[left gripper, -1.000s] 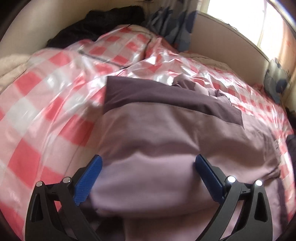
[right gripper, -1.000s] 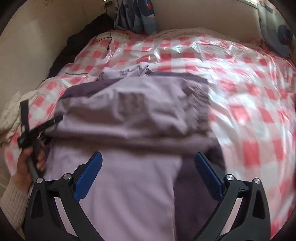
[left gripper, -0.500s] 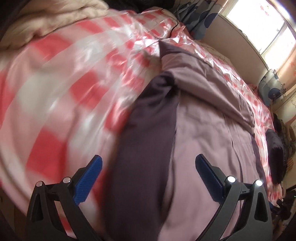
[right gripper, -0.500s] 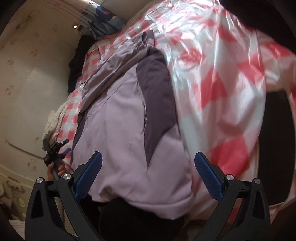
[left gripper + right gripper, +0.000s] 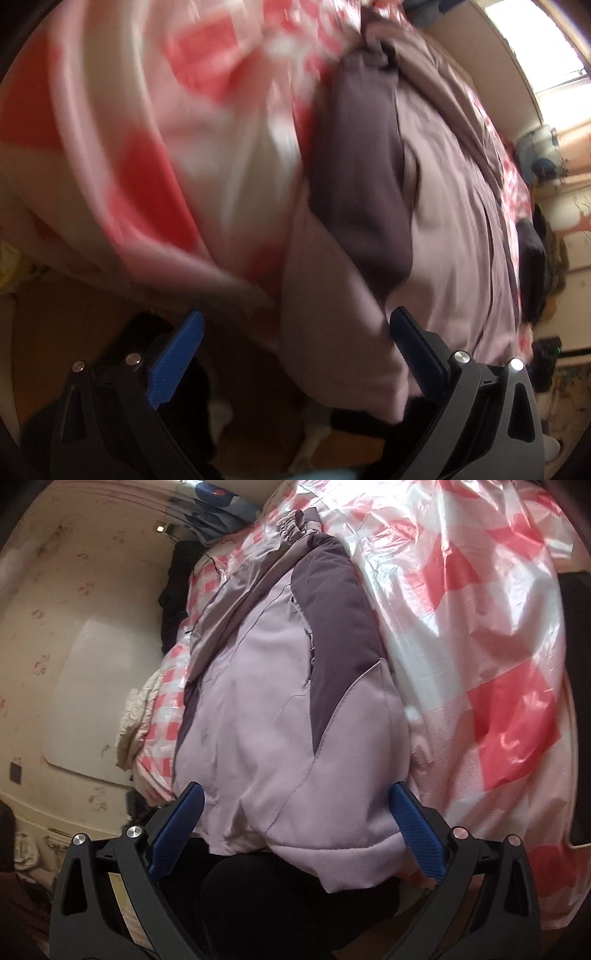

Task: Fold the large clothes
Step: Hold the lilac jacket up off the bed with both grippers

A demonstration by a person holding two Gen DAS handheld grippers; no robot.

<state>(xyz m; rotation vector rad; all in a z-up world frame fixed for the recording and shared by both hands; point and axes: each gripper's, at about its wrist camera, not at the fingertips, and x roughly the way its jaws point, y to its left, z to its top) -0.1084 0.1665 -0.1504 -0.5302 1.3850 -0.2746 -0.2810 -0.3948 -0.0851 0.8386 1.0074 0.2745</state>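
Observation:
A lilac padded jacket [image 5: 266, 709] with dark purple side panels lies on the bed, and its hem hangs over the near edge. My right gripper [image 5: 295, 827] is open at that hem, the lilac cloth bulging between its blue pads without being pinched. In the left wrist view the same jacket [image 5: 454, 221] stretches away to the right. My left gripper [image 5: 295, 350] is open too, low at the bed's edge, with the jacket's lower left corner against its right pad. That view is blurred.
A pink-and-white checked plastic sheet [image 5: 480, 635] covers the bed. A cream blanket [image 5: 136, 716] and dark clothes [image 5: 177, 587] lie at the far left by the wall. Dark trousers [image 5: 266, 897] of a person stand against the bed's edge. A window [image 5: 550, 48] is at the far right.
Both grippers have dropped from above the jacket to the bed's near edge and now look along the jacket from its hem. Both stay open.

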